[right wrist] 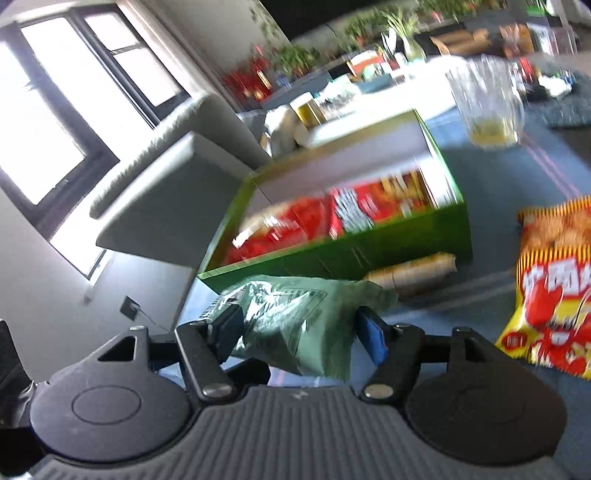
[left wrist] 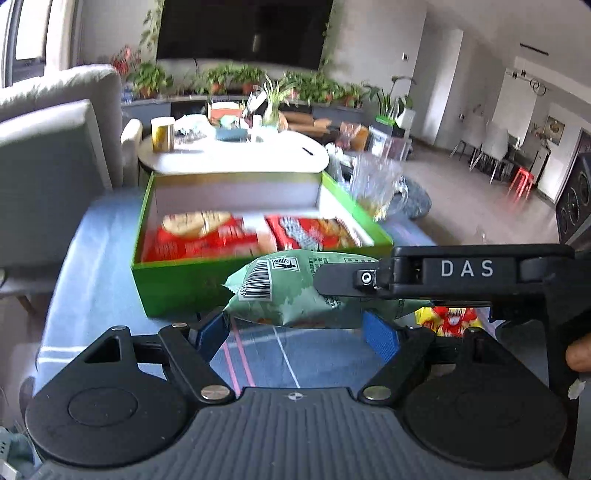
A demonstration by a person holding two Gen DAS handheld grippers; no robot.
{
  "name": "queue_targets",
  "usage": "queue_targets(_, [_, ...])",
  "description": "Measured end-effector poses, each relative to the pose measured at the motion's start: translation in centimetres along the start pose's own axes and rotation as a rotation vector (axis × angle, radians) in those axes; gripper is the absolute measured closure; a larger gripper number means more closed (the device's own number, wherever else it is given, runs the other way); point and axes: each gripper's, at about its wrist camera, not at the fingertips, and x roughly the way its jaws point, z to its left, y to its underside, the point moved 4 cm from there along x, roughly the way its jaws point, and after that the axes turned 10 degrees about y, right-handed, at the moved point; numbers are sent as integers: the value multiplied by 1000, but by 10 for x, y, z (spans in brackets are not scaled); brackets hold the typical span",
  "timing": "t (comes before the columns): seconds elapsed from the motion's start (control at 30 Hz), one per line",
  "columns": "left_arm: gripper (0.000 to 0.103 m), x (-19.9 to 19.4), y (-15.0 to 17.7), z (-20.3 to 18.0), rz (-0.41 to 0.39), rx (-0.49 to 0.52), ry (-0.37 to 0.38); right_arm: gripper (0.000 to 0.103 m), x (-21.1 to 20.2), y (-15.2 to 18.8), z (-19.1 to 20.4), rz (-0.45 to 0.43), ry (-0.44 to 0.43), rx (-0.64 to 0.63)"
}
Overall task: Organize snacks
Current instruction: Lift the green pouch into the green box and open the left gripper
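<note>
A home living room. A large dark TV (left wrist: 243, 31) hangs on a pale wall, with trailing vines beside it and a row of potted plants (left wrist: 229, 79) along the low unit beneath. A grey sofa (left wrist: 55, 122) stands beside a tall window (right wrist: 74, 92). A round white coffee table (left wrist: 236, 153) holds a yellow tin, boxes and clutter. Nearer, a blue cloth (left wrist: 92, 251) covers a surface bearing a green box (left wrist: 184, 284) of snack packets. Off to one side are dining chairs (left wrist: 487, 151), a red stool (left wrist: 521, 181) and a framed picture.
</note>
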Motion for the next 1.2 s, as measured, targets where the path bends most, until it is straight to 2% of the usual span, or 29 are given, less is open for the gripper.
queue_targets(0.27, [27, -11, -21, 0, -59, 21, -16, 33, -6, -26, 13, -57, -48, -25])
queue_targets(0.43, [27, -4, -41, 6, -88, 24, -34, 33, 0, -47, 21, -106, -50, -62])
queue_targets(0.67, [27, 15, -72, 28, -116, 9, -51, 33, 22, -80, 26, -128, -72, -77])
queue_targets(0.83, [27, 39, -87, 52, -105, -11, -80, 33, 45, -99, 23, -113, -107, -49])
queue_targets(1.2, [27, 82, -93, 105, -58, -73, -133, 33, 107, -107, 28, -52, -95, -51])
